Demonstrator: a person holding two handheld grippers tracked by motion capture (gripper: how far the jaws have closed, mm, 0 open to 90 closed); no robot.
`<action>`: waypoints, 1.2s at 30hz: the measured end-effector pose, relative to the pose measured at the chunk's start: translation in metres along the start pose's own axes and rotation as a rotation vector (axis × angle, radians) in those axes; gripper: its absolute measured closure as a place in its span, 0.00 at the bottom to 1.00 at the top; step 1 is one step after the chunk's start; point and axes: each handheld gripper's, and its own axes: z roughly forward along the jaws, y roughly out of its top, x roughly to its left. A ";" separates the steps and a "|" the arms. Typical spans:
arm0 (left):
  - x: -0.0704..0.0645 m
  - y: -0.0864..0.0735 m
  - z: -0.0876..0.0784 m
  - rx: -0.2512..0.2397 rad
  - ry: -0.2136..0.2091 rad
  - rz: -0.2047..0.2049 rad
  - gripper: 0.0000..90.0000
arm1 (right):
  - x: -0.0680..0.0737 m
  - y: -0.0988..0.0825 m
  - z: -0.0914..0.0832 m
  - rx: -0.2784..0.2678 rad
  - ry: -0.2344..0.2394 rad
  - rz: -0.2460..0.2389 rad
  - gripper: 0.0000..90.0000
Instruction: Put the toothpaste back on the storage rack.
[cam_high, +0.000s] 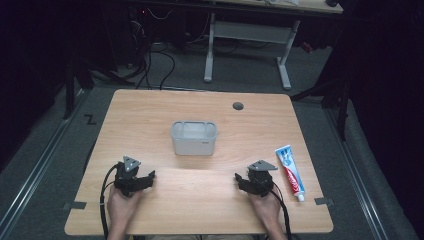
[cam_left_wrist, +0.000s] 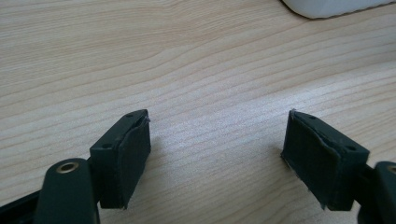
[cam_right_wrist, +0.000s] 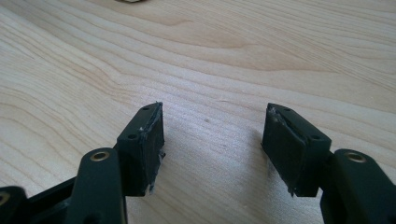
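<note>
On the pale wooden table (cam_high: 200, 200) in the dark room, the right gripper (cam_high: 241, 179), empty and wide open like the left gripper (cam_high: 147, 178), seemed best advised to straddle the red-white-and-blue toothpaste tube (cam_high: 291, 171) lying just right of it.

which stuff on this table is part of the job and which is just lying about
Likely part of the job:
- toothpaste tube, lying nearest the right hand-held gripper
- white bin, mid-table, seemingly empty
- left hand-held gripper, open like the right one, holding nothing

Just lying about:
- cable grommet in the table
- white desk frame and cables behind
</note>
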 end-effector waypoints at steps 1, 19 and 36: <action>0.000 0.000 0.000 0.000 0.000 0.000 0.26 | 0.000 0.000 0.000 0.000 0.000 -0.001 0.42; 0.000 0.000 0.000 0.001 -0.003 -0.002 0.26 | 0.001 -0.001 -0.001 -0.004 -0.002 -0.011 0.44; 0.001 0.000 0.000 0.002 -0.004 -0.001 0.26 | 0.009 -0.001 -0.018 -0.054 0.009 -0.063 0.54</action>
